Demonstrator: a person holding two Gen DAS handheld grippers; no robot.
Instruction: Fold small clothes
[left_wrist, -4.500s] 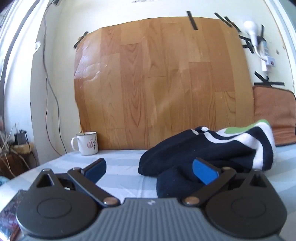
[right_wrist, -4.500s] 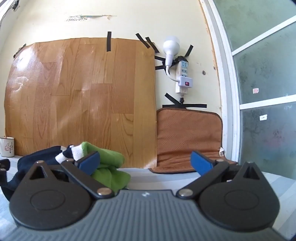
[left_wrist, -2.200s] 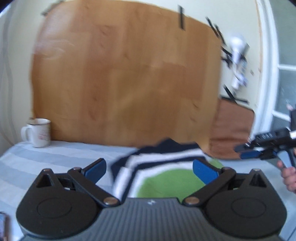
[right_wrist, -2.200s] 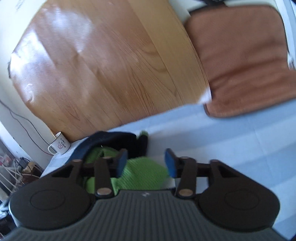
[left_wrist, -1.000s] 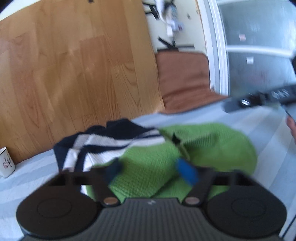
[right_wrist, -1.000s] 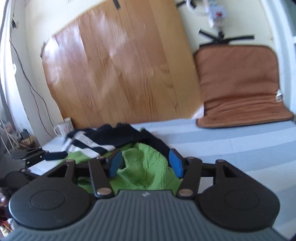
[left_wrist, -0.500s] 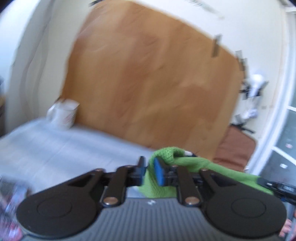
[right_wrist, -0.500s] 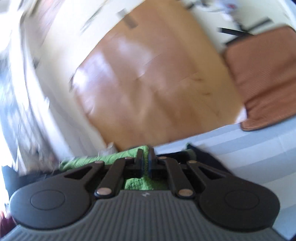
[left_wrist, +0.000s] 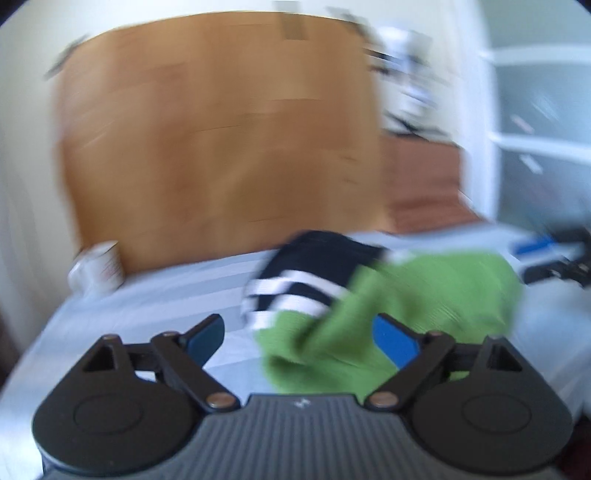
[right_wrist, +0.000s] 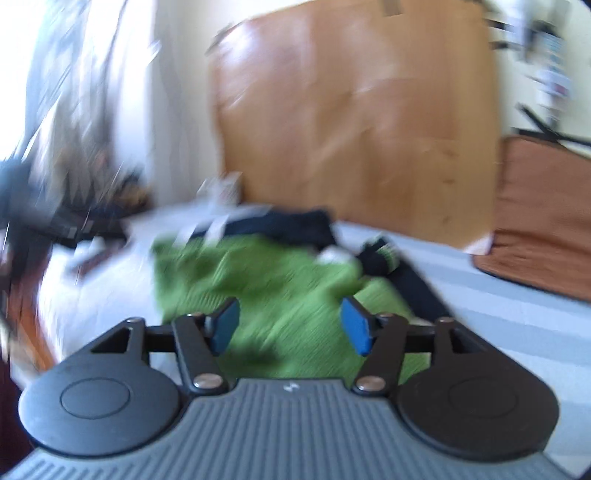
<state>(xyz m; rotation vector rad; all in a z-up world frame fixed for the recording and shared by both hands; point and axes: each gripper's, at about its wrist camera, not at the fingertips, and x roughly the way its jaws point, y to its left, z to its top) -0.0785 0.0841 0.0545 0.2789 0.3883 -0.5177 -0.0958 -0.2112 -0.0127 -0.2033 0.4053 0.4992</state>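
A small knit sweater, green (left_wrist: 424, 291) with navy and white stripes (left_wrist: 295, 280), lies spread on the pale striped bed sheet (left_wrist: 166, 295). My left gripper (left_wrist: 301, 338) is open just above its near edge, holding nothing. In the right wrist view the green part of the sweater (right_wrist: 280, 288) lies flat with the navy part (right_wrist: 295, 221) behind it. My right gripper (right_wrist: 290, 325) is open over the green cloth and empty. The right gripper also shows in the left wrist view (left_wrist: 554, 251) at the far right. Both views are blurred.
A white mug (left_wrist: 98, 269) stands at the back left by the wood-pattern board (left_wrist: 221, 140) on the wall. A brown cushion (right_wrist: 546, 214) leans at the back right. A window (left_wrist: 535, 110) and a power strip are on the right.
Half a second ago both grippers were shut on the green cloth and held it up. Now both have opened and the sweater lies spread on the bed.
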